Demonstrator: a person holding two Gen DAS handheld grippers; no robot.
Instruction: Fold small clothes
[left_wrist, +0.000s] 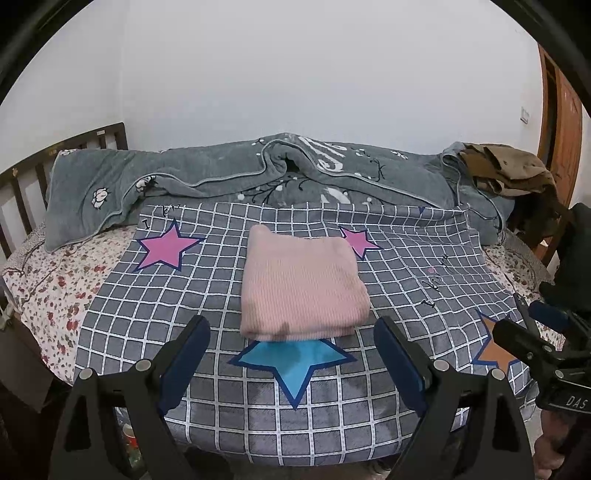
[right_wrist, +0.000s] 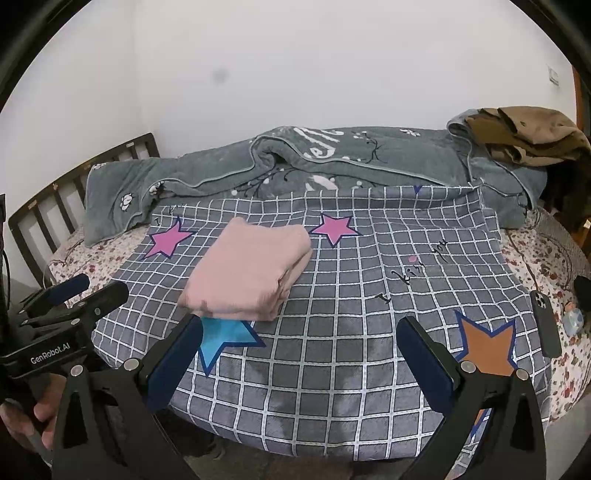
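A bed takes up most of both views, its floral sheet (left_wrist: 55, 288) showing along the left and right edges. A rumpled grey quilt (left_wrist: 236, 173) with white lettering and flower motifs lies bunched along the far side against the white wall, and a brown garment (right_wrist: 532, 136) is heaped on its right end. Spread over the near part of the bed is a grey checked cloth (left_wrist: 332, 402) printed with stars: two pink at the far side, one blue star (left_wrist: 295, 362) near the front, one orange star (right_wrist: 487, 343) to the right. A dark phone (right_wrist: 546, 325) lies on the floral sheet just past the cloth's right edge.

The folded pink garment (left_wrist: 301, 286) sits as a neat rectangle on the checked cloth, its near edge overlapping the top of the blue star. Nothing stands between it and either tool.

The left gripper (left_wrist: 291, 354) hangs just short of the garment's near edge, jaws wide apart and empty. The right gripper (right_wrist: 299, 350) is also spread wide with nothing between its fingers; the garment lies ahead and to its left.
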